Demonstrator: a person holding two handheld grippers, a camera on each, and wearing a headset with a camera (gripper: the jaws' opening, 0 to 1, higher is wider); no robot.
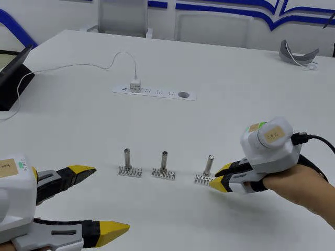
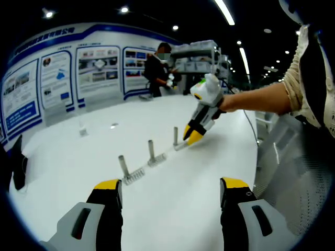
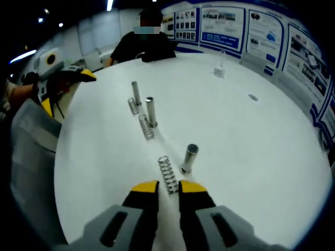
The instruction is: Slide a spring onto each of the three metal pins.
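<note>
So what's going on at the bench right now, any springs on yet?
None yet. The three metal pins stand upright in a row on the white table, each with a spring lying at its foot. The right gripper has its tips at the rightmost spring, with its jaws close together around the spring's end. I can't tell if it is gripped. The left gripper hovers open, apart from the row.

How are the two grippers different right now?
Left gripper has its jaws wide apart; right gripper has them almost together. The left is far from the right spring; the right's tips reach it. Both have yellow tips.
</note>
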